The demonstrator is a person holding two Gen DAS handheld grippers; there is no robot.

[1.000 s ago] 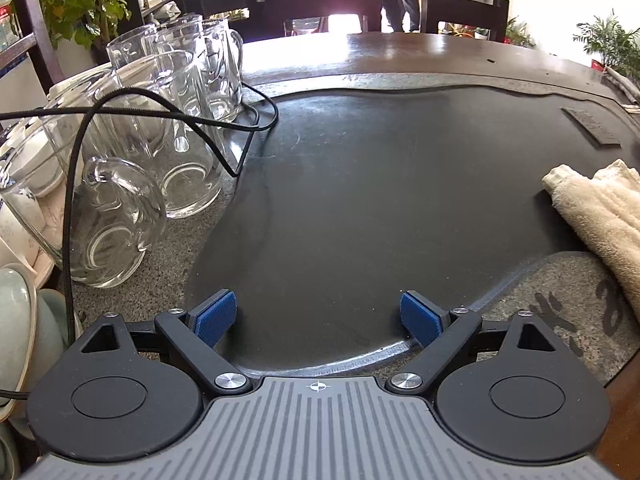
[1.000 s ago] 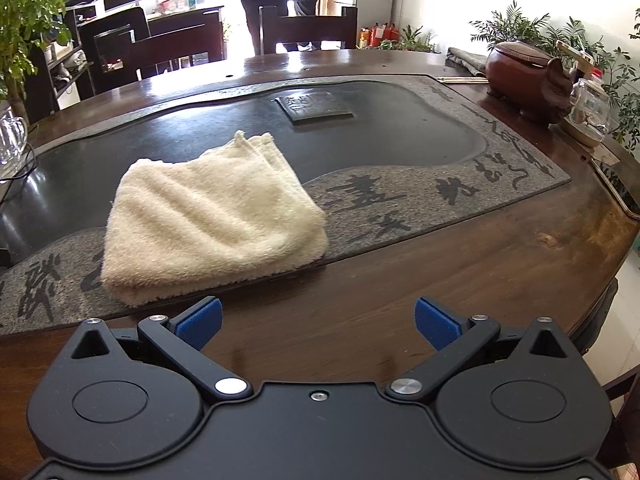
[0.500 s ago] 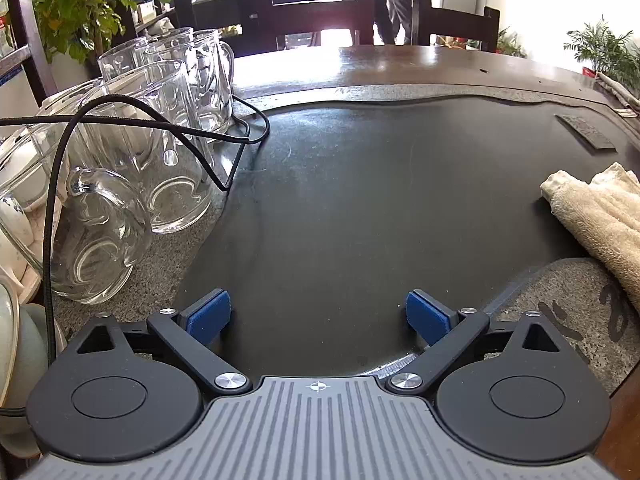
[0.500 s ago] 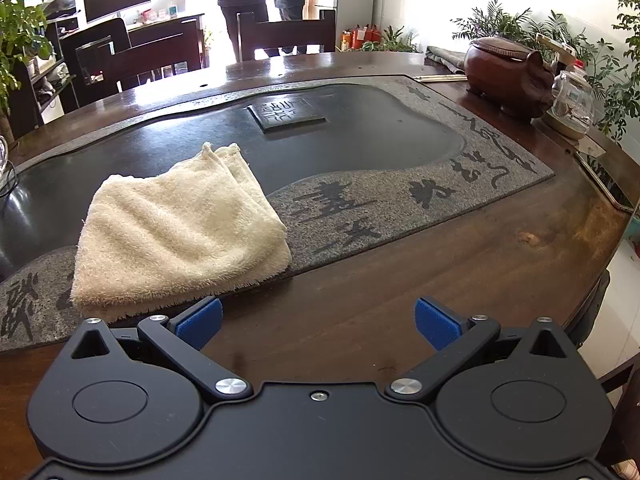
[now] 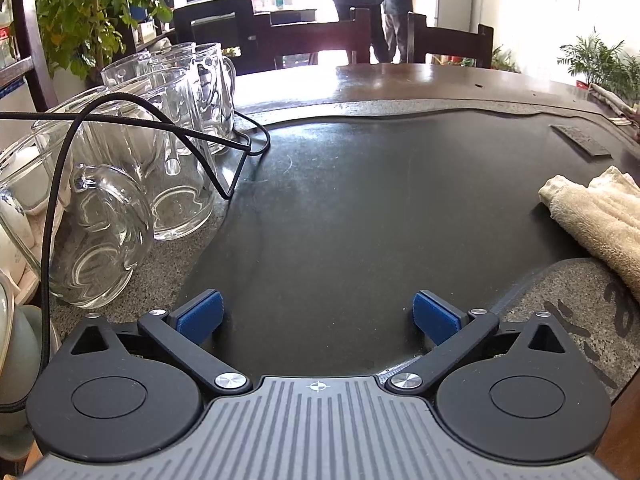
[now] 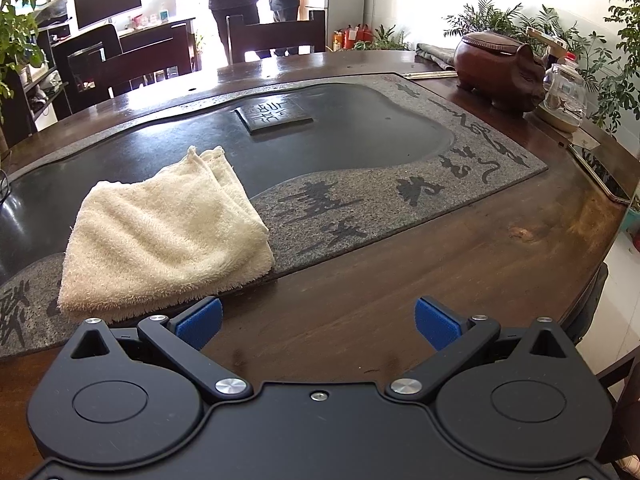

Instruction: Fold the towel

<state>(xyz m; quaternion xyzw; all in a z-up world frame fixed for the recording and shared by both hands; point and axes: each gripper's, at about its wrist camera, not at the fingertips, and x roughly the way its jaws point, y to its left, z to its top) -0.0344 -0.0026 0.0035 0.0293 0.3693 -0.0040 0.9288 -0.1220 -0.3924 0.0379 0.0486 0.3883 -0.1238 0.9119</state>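
Towel (image 6: 168, 236): cream terry, fluffy, folded into a thick pad, lying on the stone tray (image 6: 360, 208)
Left gripper (image 5: 318, 316): tilted down over the dark tray, jaws opening, nothing between them
Right gripper (image 6: 318, 318): tilted down, spread wide and empty, just beside the towel
Mugs (image 5: 160, 152): clear ribbed glass

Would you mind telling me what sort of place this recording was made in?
Probably an office or reception room with a tea corner. A large wooden table carries an inscribed stone tea tray, glass mugs stand at its side, and a desk with a monitor sits behind, among potted plants.
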